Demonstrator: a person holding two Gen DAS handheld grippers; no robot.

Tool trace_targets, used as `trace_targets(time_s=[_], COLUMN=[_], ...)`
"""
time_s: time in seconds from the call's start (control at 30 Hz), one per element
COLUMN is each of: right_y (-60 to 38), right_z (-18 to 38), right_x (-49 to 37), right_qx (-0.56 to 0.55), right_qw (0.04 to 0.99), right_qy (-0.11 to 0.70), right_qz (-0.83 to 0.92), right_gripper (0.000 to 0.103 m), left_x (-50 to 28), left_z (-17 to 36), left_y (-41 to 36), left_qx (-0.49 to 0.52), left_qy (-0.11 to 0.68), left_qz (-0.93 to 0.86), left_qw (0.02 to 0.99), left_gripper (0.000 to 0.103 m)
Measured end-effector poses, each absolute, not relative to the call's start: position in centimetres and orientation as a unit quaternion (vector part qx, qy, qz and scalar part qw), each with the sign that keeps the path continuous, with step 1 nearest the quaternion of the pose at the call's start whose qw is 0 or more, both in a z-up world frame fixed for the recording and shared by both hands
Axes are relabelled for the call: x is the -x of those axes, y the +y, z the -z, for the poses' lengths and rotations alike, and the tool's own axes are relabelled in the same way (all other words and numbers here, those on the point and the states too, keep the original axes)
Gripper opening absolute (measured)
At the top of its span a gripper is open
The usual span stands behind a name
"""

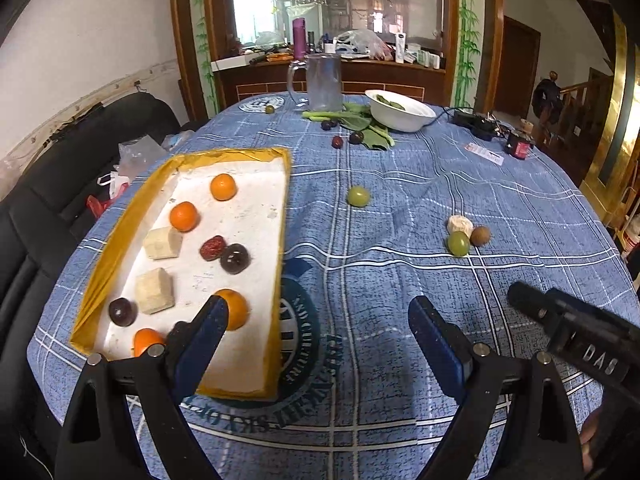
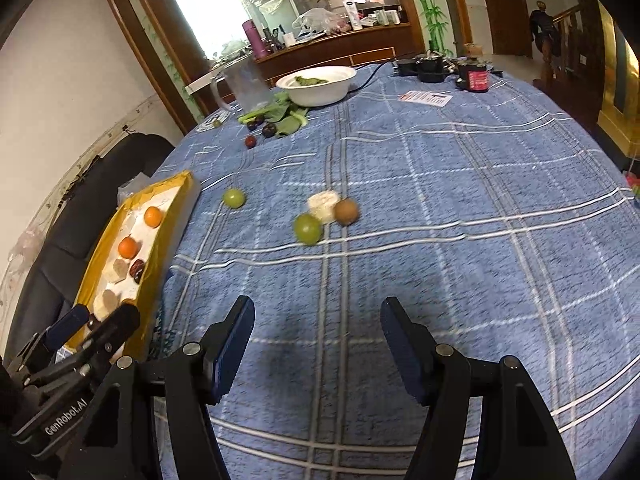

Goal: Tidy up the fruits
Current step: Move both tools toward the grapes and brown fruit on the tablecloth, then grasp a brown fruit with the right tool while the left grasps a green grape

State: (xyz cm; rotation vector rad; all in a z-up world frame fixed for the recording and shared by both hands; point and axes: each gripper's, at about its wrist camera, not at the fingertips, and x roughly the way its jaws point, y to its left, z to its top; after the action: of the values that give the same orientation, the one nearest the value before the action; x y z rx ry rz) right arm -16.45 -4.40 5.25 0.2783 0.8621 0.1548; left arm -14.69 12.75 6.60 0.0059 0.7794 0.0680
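A yellow-rimmed white tray (image 1: 256,240) at the left holds several oranges, two pale cubes, a red date and dark plums. On the blue cloth lie a green grape (image 1: 358,196), and a cluster of a second green grape (image 2: 308,229), a pale round piece (image 2: 323,205) and a brown kiwi (image 2: 346,211). Dark plums (image 1: 356,137) lie beside the leaves farther back. My left gripper (image 1: 316,322) is open and empty, its left finger over the tray's near right edge. The right gripper (image 2: 318,322) is open and empty above bare cloth, short of the cluster.
A white bowl (image 1: 400,112) with greens, a clear jug (image 1: 322,82) and leafy greens (image 1: 368,128) stand at the back. Black gear, cables and a red can (image 2: 476,80) sit at the far right. A black sofa (image 1: 48,200) runs along the table's left.
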Motion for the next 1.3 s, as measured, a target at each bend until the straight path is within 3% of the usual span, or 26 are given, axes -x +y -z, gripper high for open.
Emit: trace_targets(time_s=[0.37, 0.43, 0.53, 0.67, 0.87, 0.9, 1.0, 1.3], right_y=[-8.8, -8.3, -6.8, -5.0, -4.3, -4.3, -4.5, -9.8], right_z=[-6.0, -5.8, -4.9, -3.3, -2.0, -2.0, -1.9, -2.4], right_x=[9.5, 8.0, 6.1, 4.9, 4.8, 4.7, 5.0, 4.8], right_qx=[-0.108, -0.095, -0.087, -0.061, -0.047, -0.052, -0.057, -0.148], right_qw=[0.881, 0.881, 0.872, 0.870, 0.870, 0.868, 0.868, 0.866], right_qy=[0.457, 0.459, 0.470, 0.477, 0.474, 0.475, 0.474, 0.464], right_qz=[-0.059, -0.066, -0.101, -0.110, -0.124, -0.134, -0.139, -0.109], right_gripper=[0.071, 0.057, 0.048, 0.047, 0.044, 0.033, 0.023, 0.023], left_x=[13.6, 13.3, 12.4, 11.0, 9.8, 9.4, 8.4, 4.3], left_z=[-6.1, -6.3, -6.1, -5.4, -4.8, -4.7, -4.6, -3.2], left_y=[12.8, 12.4, 11.7, 11.3, 10.9, 10.6, 9.5, 4.6], left_qx=[0.031, 0.032, 0.046, 0.054, 0.050, 0.051, 0.049, 0.012], left_qy=[0.377, 0.374, 0.388, 0.410, 0.417, 0.420, 0.425, 0.433], left_qz=[-0.010, 0.009, 0.055, 0.078, 0.080, 0.085, 0.100, 0.150], left_qw=[0.926, 0.927, 0.919, 0.907, 0.904, 0.902, 0.899, 0.889], left_gripper=[0.091, 0.091, 0.090, 0.063, 0.062, 0.062, 0.062, 0.061])
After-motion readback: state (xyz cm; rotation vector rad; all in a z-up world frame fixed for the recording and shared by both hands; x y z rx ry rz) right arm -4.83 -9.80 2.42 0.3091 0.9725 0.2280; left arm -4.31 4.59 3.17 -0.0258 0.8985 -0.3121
